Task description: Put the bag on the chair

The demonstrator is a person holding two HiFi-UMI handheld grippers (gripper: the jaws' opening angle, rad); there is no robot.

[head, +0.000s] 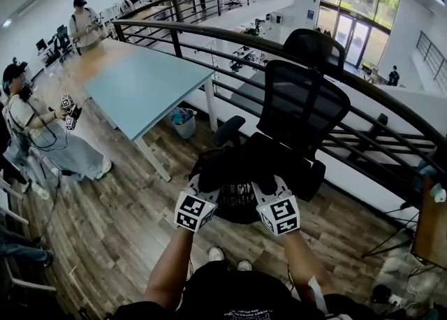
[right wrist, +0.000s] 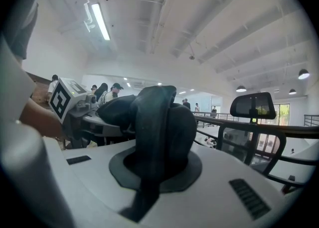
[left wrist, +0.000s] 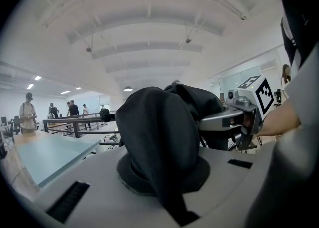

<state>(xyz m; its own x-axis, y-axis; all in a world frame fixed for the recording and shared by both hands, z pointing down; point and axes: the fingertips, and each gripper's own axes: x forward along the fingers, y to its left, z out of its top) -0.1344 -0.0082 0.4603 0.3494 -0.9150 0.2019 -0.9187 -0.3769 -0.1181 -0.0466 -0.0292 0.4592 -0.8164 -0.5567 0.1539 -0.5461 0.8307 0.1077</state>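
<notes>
A black bag [head: 236,184] hangs between my two grippers, just in front of the black office chair [head: 302,105] and low over the near edge of its seat. My left gripper [head: 196,206] is shut on the bag's left side, and its own view shows dark fabric [left wrist: 158,137] bunched in the jaws. My right gripper [head: 277,209] is shut on the right side, with a black strap and fabric [right wrist: 158,125] pinched in its jaws. Each gripper view shows the other gripper [left wrist: 247,112] [right wrist: 70,103] across the bag. The chair's headrest [right wrist: 254,105] rises at the right.
A light blue table [head: 140,84] stands to the left, with a small bin [head: 185,124] under it. A dark metal railing [head: 230,40] runs behind the chair. A person with grippers [head: 38,126] stands at far left on the wooden floor. A wooden tabletop edge [head: 429,231] is at right.
</notes>
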